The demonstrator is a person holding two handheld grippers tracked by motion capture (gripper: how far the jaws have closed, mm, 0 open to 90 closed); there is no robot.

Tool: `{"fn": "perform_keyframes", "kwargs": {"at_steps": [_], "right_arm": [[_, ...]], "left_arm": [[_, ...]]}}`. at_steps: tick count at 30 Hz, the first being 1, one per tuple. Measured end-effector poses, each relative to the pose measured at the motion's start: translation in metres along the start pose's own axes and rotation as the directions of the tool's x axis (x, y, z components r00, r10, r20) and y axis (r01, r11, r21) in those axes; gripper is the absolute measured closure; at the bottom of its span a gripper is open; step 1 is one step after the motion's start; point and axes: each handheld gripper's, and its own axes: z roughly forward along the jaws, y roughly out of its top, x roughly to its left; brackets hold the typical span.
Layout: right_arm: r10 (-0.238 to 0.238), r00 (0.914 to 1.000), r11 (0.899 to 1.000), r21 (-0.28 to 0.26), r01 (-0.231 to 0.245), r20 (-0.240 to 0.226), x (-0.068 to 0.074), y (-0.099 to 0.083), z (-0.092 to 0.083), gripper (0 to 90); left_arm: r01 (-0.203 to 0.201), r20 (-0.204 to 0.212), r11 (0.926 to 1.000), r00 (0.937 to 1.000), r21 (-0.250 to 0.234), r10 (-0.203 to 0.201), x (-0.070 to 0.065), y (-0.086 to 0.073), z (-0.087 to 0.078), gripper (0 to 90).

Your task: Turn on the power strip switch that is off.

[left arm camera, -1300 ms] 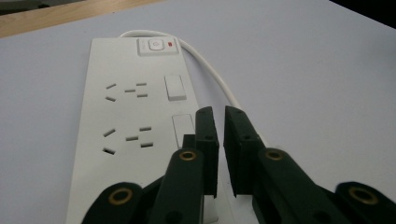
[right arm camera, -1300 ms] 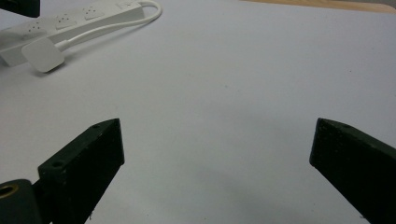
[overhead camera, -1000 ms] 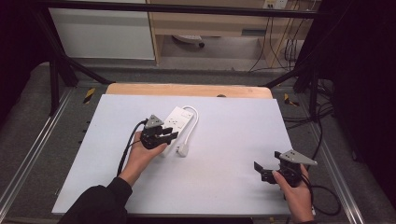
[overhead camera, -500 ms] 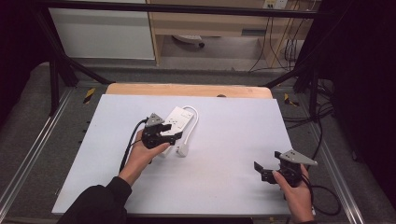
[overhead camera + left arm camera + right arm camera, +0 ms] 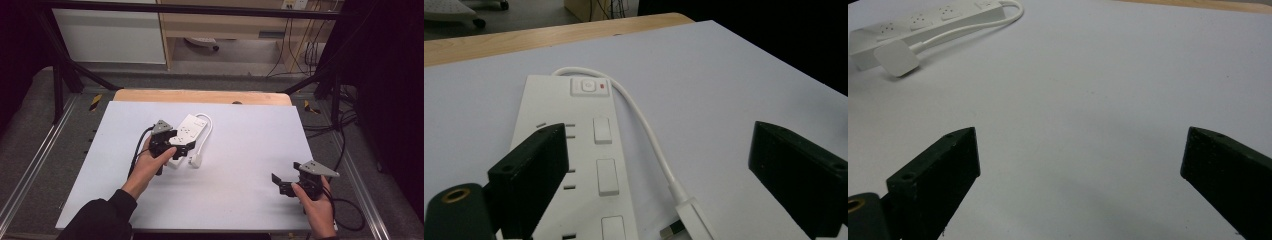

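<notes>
A white power strip [image 5: 189, 129] lies on the white table [image 5: 240, 150], left of its centre. Its white cable [image 5: 206, 131] loops round to a plug [image 5: 195, 160] lying beside the strip. My left gripper [image 5: 181, 142] hovers open at the strip's near end. In the left gripper view [image 5: 659, 150], one jaw stands over the strip [image 5: 574, 150] and the other over bare table, with the cable [image 5: 644, 130] and plug [image 5: 691, 220] between them. My right gripper [image 5: 286, 175] is open near the table's front right, holding nothing. In the right gripper view [image 5: 1078, 150], the strip [image 5: 923, 22] and plug [image 5: 896, 57] lie far off.
A bare wooden edge [image 5: 200, 96] runs along the table's far side. Metal rails [image 5: 35, 165] flank the table on both sides. Cables [image 5: 345, 145] hang off at the right. A white cabinet [image 5: 110, 35] and a wooden shelf unit [image 5: 225, 25] stand beyond.
My left gripper has edged slightly forward over the strip's near end. The right gripper, strip and plug have stayed where they were.
</notes>
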Motion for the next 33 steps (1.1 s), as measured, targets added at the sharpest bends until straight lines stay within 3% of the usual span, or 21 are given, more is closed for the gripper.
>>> {"fn": "perform_keyframes", "kwargs": {"at_steps": [15,21,33], "right_arm": [[-0.006,1.0,1.0,-0.002,0.006,-0.008,0.0,0.0,0.0,2.4],[-0.005,1.0,1.0,-0.001,0.005,-0.004,0.001,0.0,0.0,2.4],[-0.003,1.0,1.0,0.004,0.003,0.003,0.001,0.0,0.0,2.6]], "left_arm": [[-0.023,-0.007,0.9996,0.9997,-0.016,0.023,0.004,-0.002,-0.039,7.3],[-0.013,-0.031,0.9992,0.9995,-0.038,0.012,0.013,-0.007,-0.065,7.2],[0.001,-0.057,0.9975,0.9983,-0.07,-0.005,0.024,-0.02,-0.1,7.0]]}}
